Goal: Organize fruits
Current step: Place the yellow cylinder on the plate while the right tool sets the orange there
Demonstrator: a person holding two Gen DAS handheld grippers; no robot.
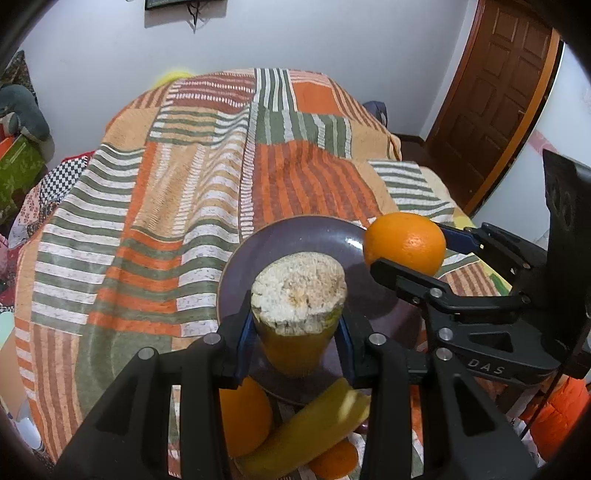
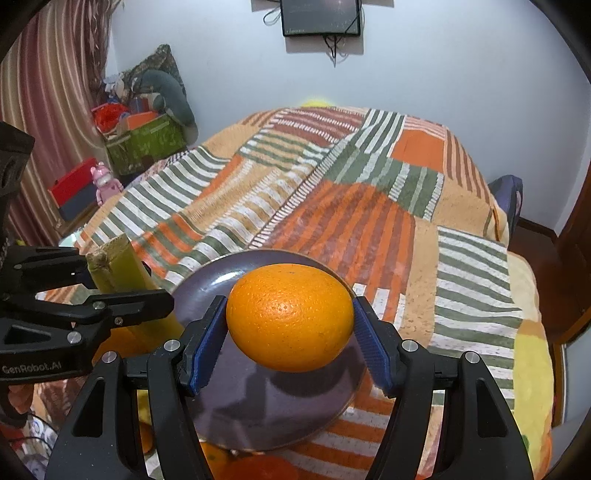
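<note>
A dark purple plate (image 1: 317,236) (image 2: 236,417) lies on the striped bedspread. My left gripper (image 1: 295,339) is shut on a banana (image 1: 299,295), held stem end up above the plate's near side; the banana also shows in the right wrist view (image 2: 118,266). My right gripper (image 2: 290,332) is shut on an orange (image 2: 290,317) and holds it over the plate; in the left wrist view that orange (image 1: 404,242) hangs at the plate's right edge. Below my left gripper lie another banana (image 1: 306,432) and two oranges (image 1: 243,421) (image 1: 334,459).
The striped orange and green bedspread (image 1: 166,221) covers the bed. A brown door (image 1: 495,96) stands at the right. Boxes and toys (image 2: 140,136) are piled by the curtain at the left. A screen (image 2: 320,16) hangs on the wall.
</note>
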